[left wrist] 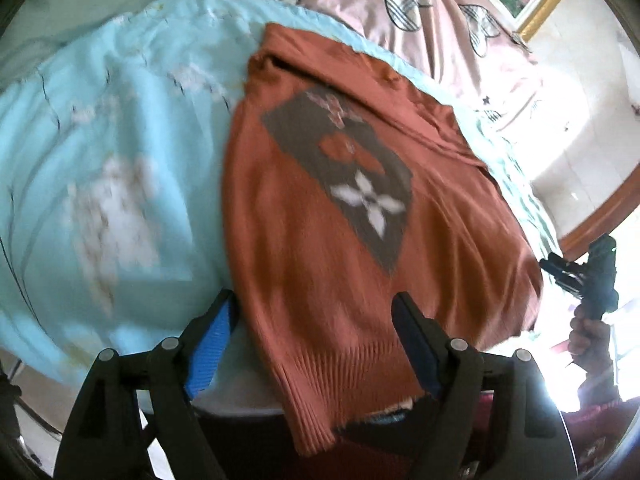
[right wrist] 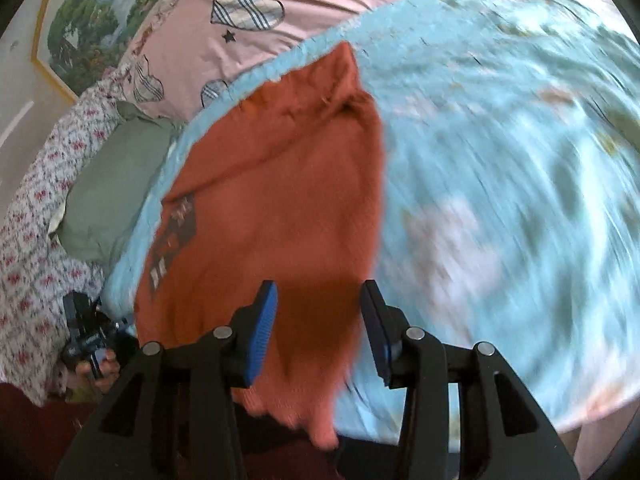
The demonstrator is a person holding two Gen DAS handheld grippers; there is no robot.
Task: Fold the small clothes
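A rust-orange knit sweater (left wrist: 320, 216) with a grey patch and white flower lies on a light blue floral bedspread (left wrist: 120, 140), its ribbed hem hanging over the near edge. My left gripper (left wrist: 316, 312) is open, its jaws wide apart over the hem end. In the right wrist view the sweater (right wrist: 280, 184) appears partly folded, with the grey patch at its left edge. My right gripper (right wrist: 320, 304) is open and hovers above the sweater's lower part. The right gripper also shows at the right edge of the left wrist view (left wrist: 592, 276), and the left gripper shows at the lower left of the right wrist view (right wrist: 88, 332). Both views are motion-blurred.
A pink quilt with plaid hearts (left wrist: 420, 8) lies at the head of the bed. A green pillow (right wrist: 116, 184) and a floral sheet (right wrist: 36, 208) lie left of the sweater. A framed picture (right wrist: 88, 12) hangs on the wall. A wooden bed edge (left wrist: 600, 216) curves at the right.
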